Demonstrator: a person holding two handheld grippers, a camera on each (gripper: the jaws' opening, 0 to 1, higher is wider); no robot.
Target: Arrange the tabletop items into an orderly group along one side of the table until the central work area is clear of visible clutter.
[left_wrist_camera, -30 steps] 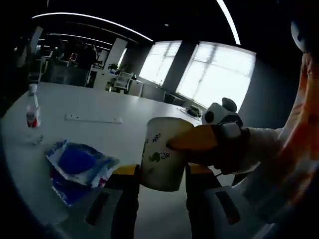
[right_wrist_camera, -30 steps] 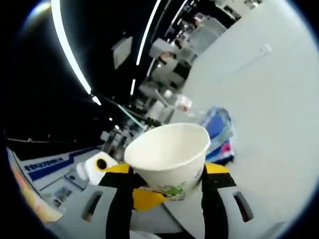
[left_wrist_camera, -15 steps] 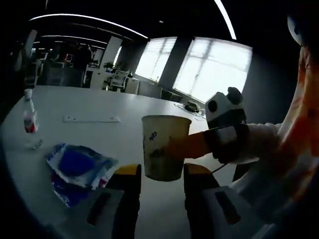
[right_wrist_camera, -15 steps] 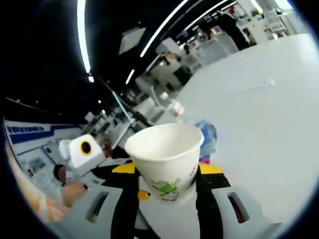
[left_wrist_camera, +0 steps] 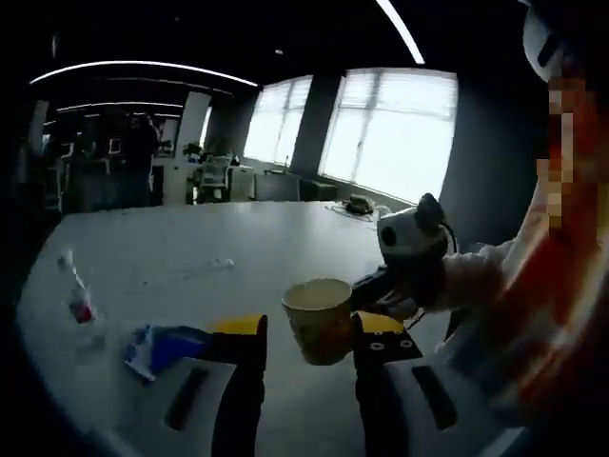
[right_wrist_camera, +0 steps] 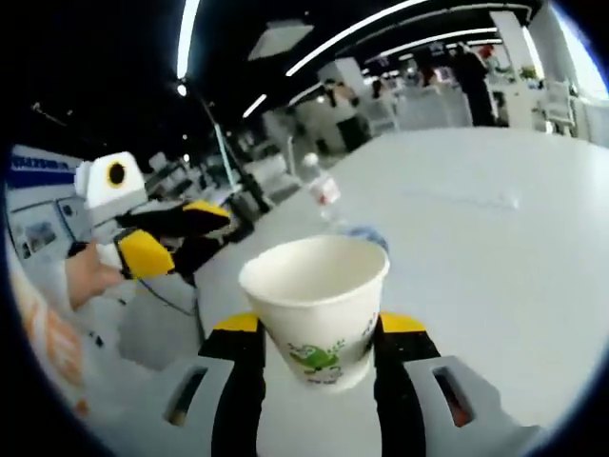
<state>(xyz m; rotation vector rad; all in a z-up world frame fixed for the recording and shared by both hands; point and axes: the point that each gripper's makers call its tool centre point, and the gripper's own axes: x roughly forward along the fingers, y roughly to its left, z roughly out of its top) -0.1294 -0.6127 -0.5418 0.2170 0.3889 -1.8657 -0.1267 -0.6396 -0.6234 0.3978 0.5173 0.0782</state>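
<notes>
1. The right gripper point(right_wrist_camera: 316, 333) pinches a paper cup point(right_wrist_camera: 316, 307) between both jaws at its lower wall, rim up, so nothing tips while it is carried above the white table point(right_wrist_camera: 495, 248).
2. The left gripper point(left_wrist_camera: 306, 328) has its jaws spread with nothing between them; the cup point(left_wrist_camera: 320, 319) hangs just beyond its tips, so it is free for the next item, I judge.
3. Beyond the cup lie a blue packet point(left_wrist_camera: 164, 345) and, farther off, a water bottle point(left_wrist_camera: 78, 297), likely the side chosen for grouping.
</notes>
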